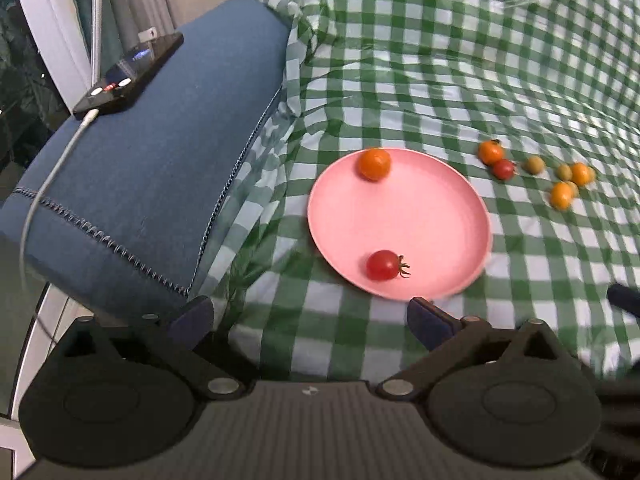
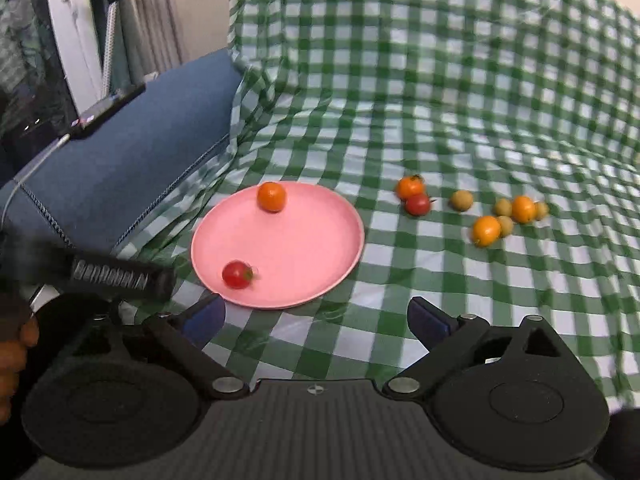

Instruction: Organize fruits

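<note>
A green-checked cloth [image 1: 440, 80] covers the surface under my grippers, rumpled and rising toward the top of both views. A pink plate [image 1: 416, 220] lies on it at mid-frame, with an orange tomato [image 1: 374, 163] at its far rim and a red tomato [image 1: 383, 265] near its near rim. Right of the plate, off it on the cloth, lie the loose fruits [image 1: 536, 170]: an orange one touching a red one, then small greenish ones and two more orange ones bunched further right. A blue cushion [image 1: 152, 168] fills the left of the frame, just beside the plate, and a black phone [image 1: 128, 76] with a white cable [image 1: 48, 176] rests on its top in the upper left. Nothing stands between my grippers and the plate. The left view shows the phone's lit screen plainly; the right view shows it only edge-on, but catches the body of my left gripper as a blurred dark bar at the left edge and part of my hand [image 2: 14, 352] in the lower left corner. My left gripper [image 1: 308, 322] stands wide, jaws empty, over cloth just short of the plate's near rim. My right gripper [image 2: 316, 320] is likewise spread wide and holds nothing, touching neither plate nor fruit.
</note>
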